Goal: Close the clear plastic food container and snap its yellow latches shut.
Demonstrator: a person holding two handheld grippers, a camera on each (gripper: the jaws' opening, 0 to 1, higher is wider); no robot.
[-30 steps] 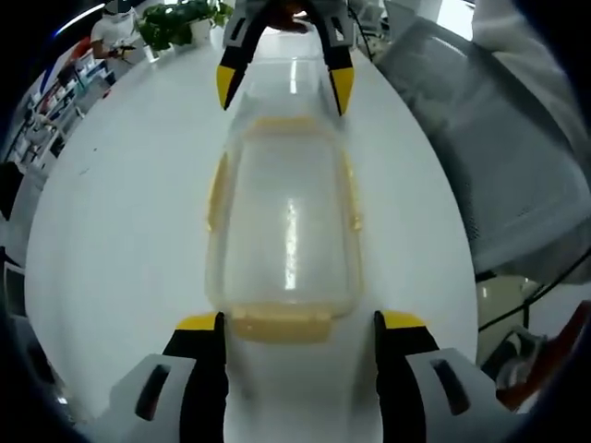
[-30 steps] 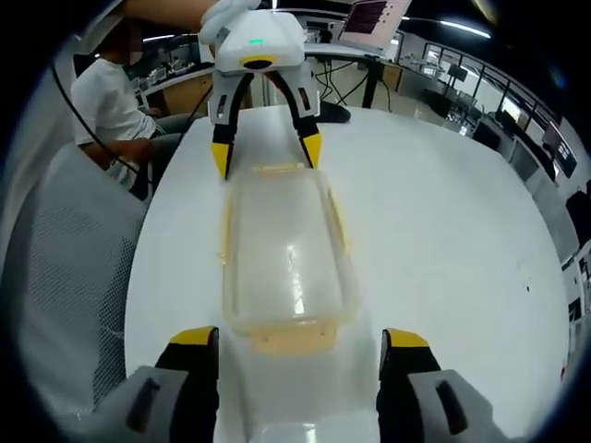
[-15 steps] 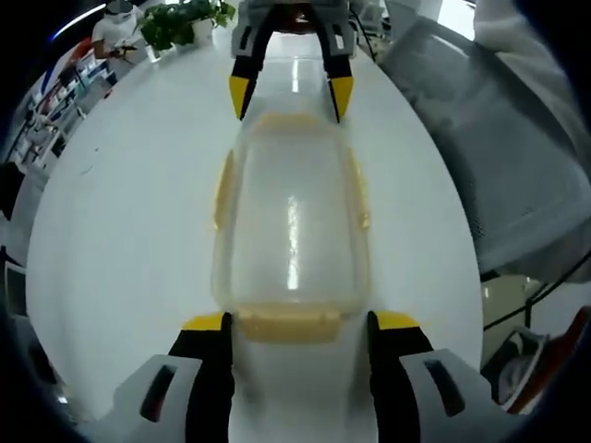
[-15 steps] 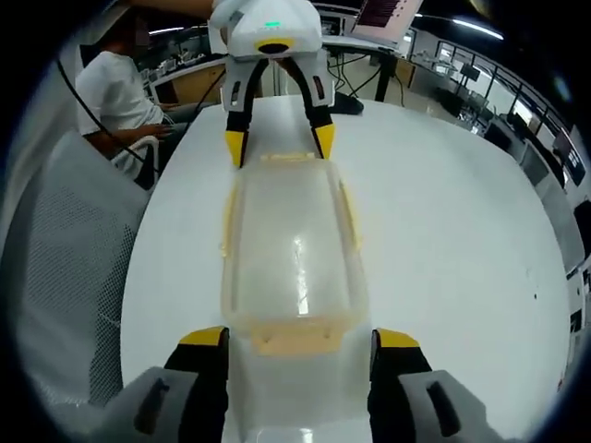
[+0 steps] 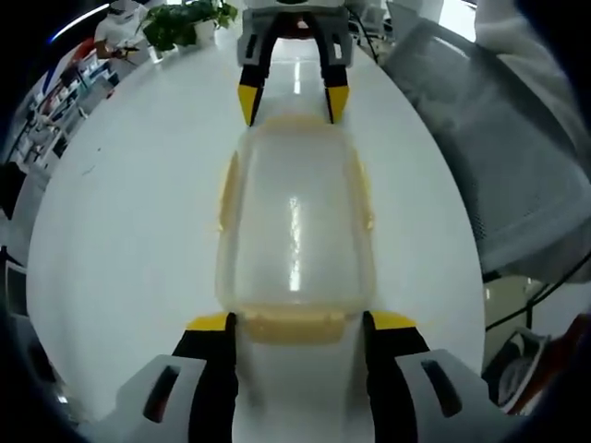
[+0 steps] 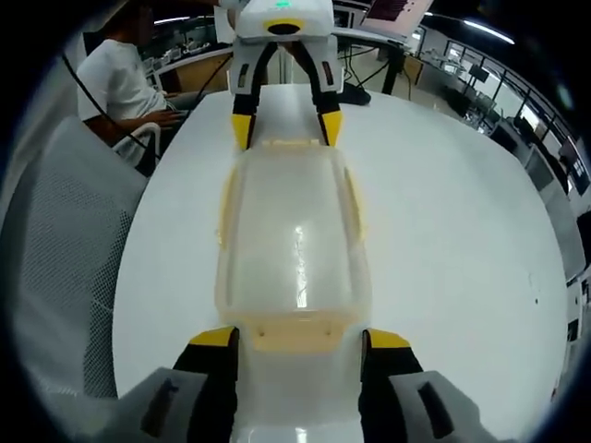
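Container (image 5: 294,231) flat on white desk (image 5: 120,231), lid seated, long axis running between the two tongs; left tongs (image 5: 295,323) apart and straddling the near yellow end latch (image 5: 294,328), right tongs (image 6: 297,340) likewise apart around the opposite end latch (image 6: 295,334), no clamping visible on either. Best handled by pressing both end latches down and inward together, keeping opposing pushes balanced to stop sliding on the slick desk. Worth then checking side latches (image 5: 226,189), seemingly still flared outward, though hard to tell.
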